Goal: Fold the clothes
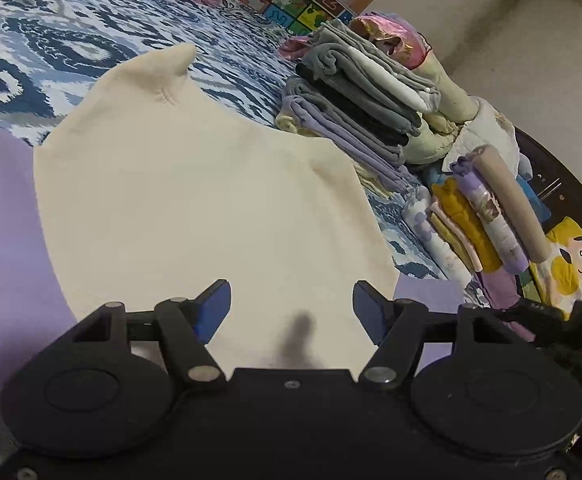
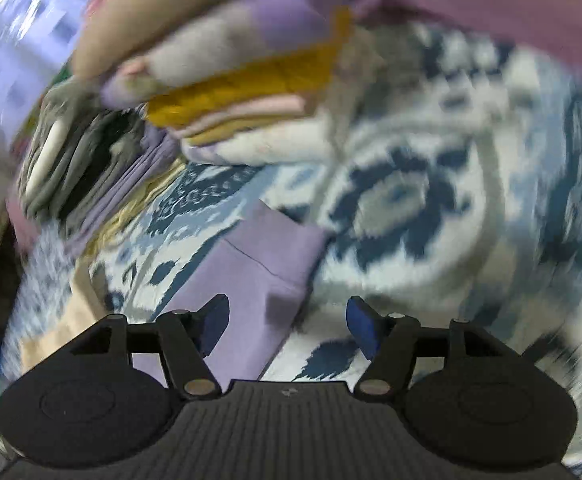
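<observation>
Holding our left hand-held gripper (image 1: 291, 308) with its jaws spread wide and nothing between them, we hover over a cream garment (image 1: 207, 200) that lies spread on the bed (image 1: 51, 40), whose cover is patterned in blue and white. A lavender garment (image 1: 3, 220) lies under the cream one, showing at 9 o'clock and again just past the right finger at 3 o'clock. Toward 1 o'clock a stack of folded clothes (image 1: 363, 96) in greys and lilac sits on the bed, with a second pile of folded clothes (image 1: 487, 216), yellow, pink and tan, at 3 o'clock beside it.

Our right hand-held gripper (image 2: 287, 320) is likewise open and holds nothing. Its view is heavily blurred. A corner of the lavender garment (image 2: 251, 264) lies flat on the bed (image 2: 431, 200) just ahead of the left finger, toward 11 o'clock. Both folded piles show beyond, the yellow and pink one (image 2: 243, 92) at 12 o'clock and the grey one (image 2: 91, 160) at 10 o'clock.
</observation>
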A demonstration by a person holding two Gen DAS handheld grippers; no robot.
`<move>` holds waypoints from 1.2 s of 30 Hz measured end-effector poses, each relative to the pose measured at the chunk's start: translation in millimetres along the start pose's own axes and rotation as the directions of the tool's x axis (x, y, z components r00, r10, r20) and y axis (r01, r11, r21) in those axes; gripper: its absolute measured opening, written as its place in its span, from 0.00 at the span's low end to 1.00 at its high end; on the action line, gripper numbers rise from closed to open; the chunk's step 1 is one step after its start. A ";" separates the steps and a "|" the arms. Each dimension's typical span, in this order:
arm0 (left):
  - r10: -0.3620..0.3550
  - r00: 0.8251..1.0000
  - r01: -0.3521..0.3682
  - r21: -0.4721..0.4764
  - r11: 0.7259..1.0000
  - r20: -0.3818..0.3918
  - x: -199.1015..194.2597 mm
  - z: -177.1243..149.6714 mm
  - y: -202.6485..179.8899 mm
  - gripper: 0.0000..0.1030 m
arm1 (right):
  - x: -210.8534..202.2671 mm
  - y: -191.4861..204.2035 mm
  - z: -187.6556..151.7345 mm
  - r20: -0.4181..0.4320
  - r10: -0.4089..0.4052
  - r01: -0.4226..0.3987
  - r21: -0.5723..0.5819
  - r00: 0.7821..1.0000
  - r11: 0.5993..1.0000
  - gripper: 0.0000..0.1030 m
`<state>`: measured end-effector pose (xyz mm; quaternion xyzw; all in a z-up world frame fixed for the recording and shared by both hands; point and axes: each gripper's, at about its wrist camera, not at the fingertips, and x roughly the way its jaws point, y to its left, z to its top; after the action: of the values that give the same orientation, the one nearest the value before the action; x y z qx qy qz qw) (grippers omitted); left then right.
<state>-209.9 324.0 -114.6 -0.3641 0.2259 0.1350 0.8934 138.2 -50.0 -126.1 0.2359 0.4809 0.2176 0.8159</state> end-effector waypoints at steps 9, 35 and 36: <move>0.039 0.997 -0.034 0.091 0.995 -0.061 13.7 -10.0 -8.5 0.65 | -6.0 21.9 1.6 0.085 0.082 -0.083 0.008 0.993 0.997 0.03; 0.037 0.999 -0.038 0.066 0.997 0.002 -35.8 -19.9 -12.1 0.65 | -19.2 54.4 -136.9 -0.165 0.202 -0.197 0.045 0.965 0.979 0.43; 0.040 0.999 -0.040 0.033 0.999 0.001 -40.6 -23.8 -9.1 0.65 | -18.3 58.5 -149.6 -0.189 0.226 -0.220 0.051 0.956 0.974 0.43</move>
<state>-248.4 297.6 -103.9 -0.3447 0.2353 0.1489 0.8965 -10.2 12.0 -142.6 0.2781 0.5314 0.3233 0.7319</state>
